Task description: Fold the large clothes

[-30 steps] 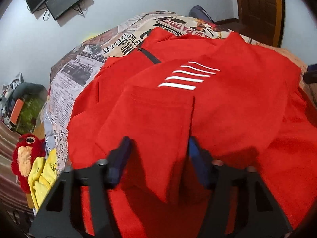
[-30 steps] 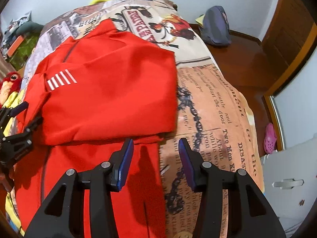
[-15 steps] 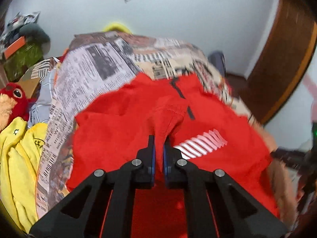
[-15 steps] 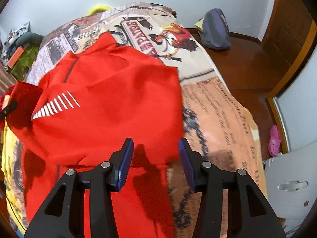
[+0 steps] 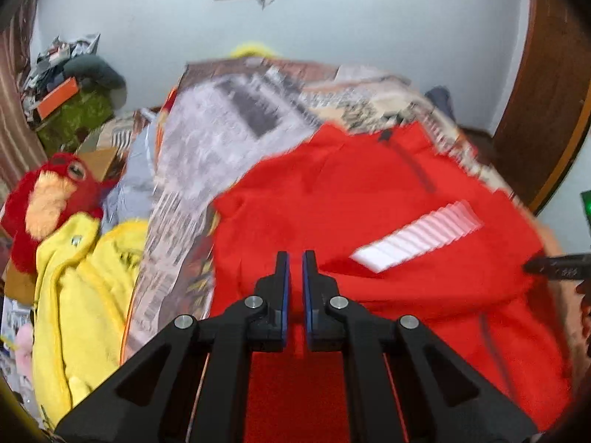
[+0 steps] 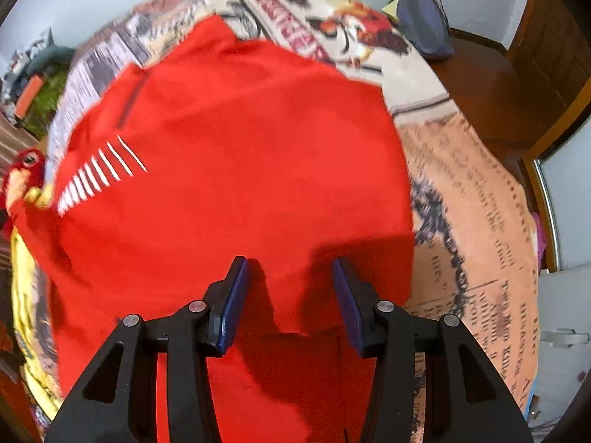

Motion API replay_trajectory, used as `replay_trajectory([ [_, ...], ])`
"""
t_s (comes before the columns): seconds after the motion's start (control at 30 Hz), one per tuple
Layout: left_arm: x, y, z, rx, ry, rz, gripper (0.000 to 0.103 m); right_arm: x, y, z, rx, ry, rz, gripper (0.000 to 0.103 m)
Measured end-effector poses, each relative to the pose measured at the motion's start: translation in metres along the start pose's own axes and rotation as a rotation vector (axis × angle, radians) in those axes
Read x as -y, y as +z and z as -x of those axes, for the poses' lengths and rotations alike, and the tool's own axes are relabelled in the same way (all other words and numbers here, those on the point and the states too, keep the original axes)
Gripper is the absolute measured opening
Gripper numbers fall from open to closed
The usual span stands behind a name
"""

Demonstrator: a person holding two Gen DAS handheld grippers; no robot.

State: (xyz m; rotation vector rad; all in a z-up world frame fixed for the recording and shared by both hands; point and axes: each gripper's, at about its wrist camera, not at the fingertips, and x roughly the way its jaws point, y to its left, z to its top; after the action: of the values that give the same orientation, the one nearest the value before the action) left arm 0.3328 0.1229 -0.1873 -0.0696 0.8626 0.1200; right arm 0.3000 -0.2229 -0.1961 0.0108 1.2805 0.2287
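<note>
While red jacket (image 6: pixel 229 170) lies folded — collar end (image 6: pixel 212 27) pointing away

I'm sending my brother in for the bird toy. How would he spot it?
Beside the bed with the newsprint cover, on its cluttered side, a yellow garment lies heaped. The plush bird sits just above it: red and fuzzy, with an orange face.

The big shirt (image 6: pixel 229 192) lies on the bed cover (image 6: pixel 476 229). In the left wrist view, a fluffy robe (image 5: pixel 81 295) lies left of the bed, and a stuffed bird (image 5: pixel 48 199) sits behind it. In the right wrist view, a bag (image 6: pixel 424 22) sits on the floor (image 6: pixel 484 85), right of the bed's far end.
</note>
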Motion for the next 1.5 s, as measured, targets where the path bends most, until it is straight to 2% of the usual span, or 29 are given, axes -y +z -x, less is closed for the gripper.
replay_trajectory([
  [0.13, -0.019, -0.028, -0.014, -0.064, 0.029, 0.002, 0.006, -0.008, -0.007, 0.000, 0.009, -0.034, 0.039, 0.045],
  [0.27, -0.040, -0.055, -0.021, -0.133, 0.025, 0.021, 0.006, -0.011, -0.010, 0.004, -0.002, -0.051, 0.056, 0.045],
  [0.4, -0.052, -0.067, -0.021, -0.177, 0.040, 0.020, 0.008, -0.010, -0.010, 0.011, -0.008, -0.046, 0.053, 0.045],
  [0.5, -0.059, -0.062, -0.016, -0.175, 0.054, 0.015, 0.026, -0.010, -0.006, 0.021, 0.004, -0.044, 0.057, 0.045],
  [0.57, -0.061, -0.053, -0.010, -0.143, 0.073, 0.003, 0.047, -0.009, -0.001, 0.030, 0.027, -0.053, 0.064, 0.045],
  [0.67, -0.061, -0.035, -0.001, -0.083, 0.087, -0.015, 0.063, -0.007, 0.009, 0.046, 0.072, -0.061, 0.068, 0.045],
  [0.73, -0.060, -0.021, 0.004, -0.048, 0.087, -0.021, 0.067, -0.004, 0.017, 0.057, 0.103, -0.060, 0.065, 0.045],
  [0.83, -0.062, 0.000, 0.001, -0.032, 0.074, -0.010, 0.071, 0.001, 0.031, 0.069, 0.149, -0.061, 0.047, 0.045],
  [0.9, -0.064, 0.012, -0.003, -0.027, 0.053, 0.010, 0.072, 0.004, 0.042, 0.073, 0.171, -0.057, 0.025, 0.049],
  [0.97, -0.066, 0.022, -0.008, -0.026, 0.034, 0.030, 0.075, 0.010, 0.052, 0.073, 0.192, -0.046, -0.002, 0.058],
  [1.03, -0.070, 0.029, -0.018, -0.030, 0.018, 0.052, 0.077, 0.017, 0.059, 0.069, 0.200, -0.041, -0.024, 0.060],
  [1.2, -0.088, 0.030, -0.060, -0.104, -0.014, 0.145, 0.079, 0.040, 0.069, 0.037, 0.144, -0.014, -0.105, 0.060],
  [1.33, -0.106, 0.020, -0.101, -0.184, -0.092, 0.271, 0.079, 0.059, 0.071, 0.004, 0.084, 0.006, -0.165, 0.060],
  [1.5, -0.111, 0.013, -0.134, -0.224, -0.155, 0.358, 0.079, 0.068, 0.076, -0.024, 0.058, 0.040, -0.202, 0.060],
])
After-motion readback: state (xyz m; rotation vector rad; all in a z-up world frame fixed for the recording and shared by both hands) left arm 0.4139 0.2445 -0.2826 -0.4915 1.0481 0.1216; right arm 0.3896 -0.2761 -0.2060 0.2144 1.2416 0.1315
